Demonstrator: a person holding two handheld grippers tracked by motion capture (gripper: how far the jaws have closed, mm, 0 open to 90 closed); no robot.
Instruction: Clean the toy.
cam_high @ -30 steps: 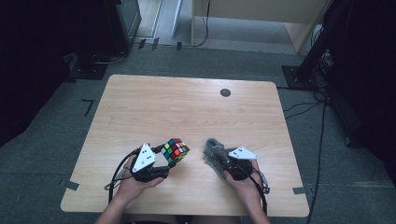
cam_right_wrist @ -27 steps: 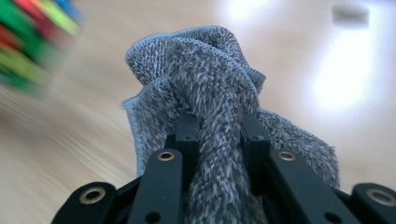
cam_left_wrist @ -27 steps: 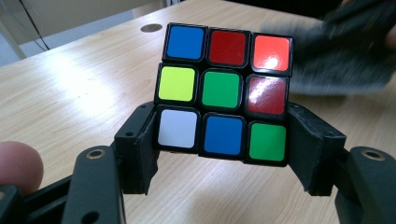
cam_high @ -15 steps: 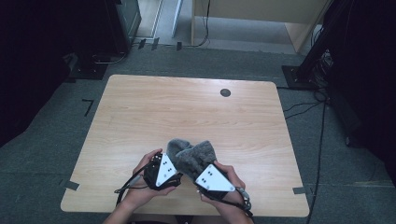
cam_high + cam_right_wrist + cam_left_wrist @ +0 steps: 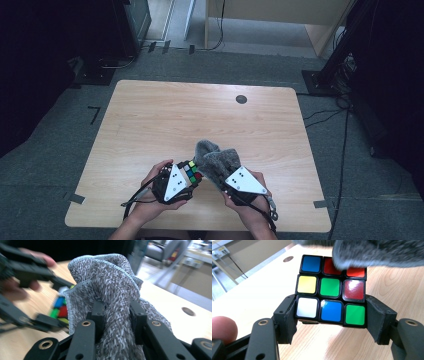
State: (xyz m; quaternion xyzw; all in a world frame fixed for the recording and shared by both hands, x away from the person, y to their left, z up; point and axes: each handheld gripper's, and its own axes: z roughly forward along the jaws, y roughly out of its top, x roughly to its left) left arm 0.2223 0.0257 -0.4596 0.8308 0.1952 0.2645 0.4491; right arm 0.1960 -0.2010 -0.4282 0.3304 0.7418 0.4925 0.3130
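Two grippers meet low over the near edge of the table [image 5: 150, 115], one in each of the person's hands. The left gripper [image 5: 175, 182] is clamped on a puzzle cube [image 5: 191, 171]; in the left gripper view its two black jaws press on the bottom row of the cube [image 5: 330, 291] from either side, and the face turned to the camera shows blue, red, yellow, green and white squares. The cube is held up off the wood, with the tabletop showing beneath and behind it.

The right gripper [image 5: 235, 182] is closed on a grey cloth [image 5: 217, 160]. In the right gripper view the jaws pinch a thick fold of the cloth [image 5: 112, 297], which bunches up above them in a fuzzy lump with a stitched hem along its edge. The cloth hangs over the top corner of the cube; in the left gripper view its grey pile [image 5: 377, 252] covers part of the top row of squares, and it seems to be touching them, though that part is blurred and I cannot be sure.

From above, the cube sits between the two grey three-cornered plates, with the cloth just beyond and to the right of it. Farther off, a small dark round hole [image 5: 241, 99] sits in the tabletop near the far edge, well apart from the hands.
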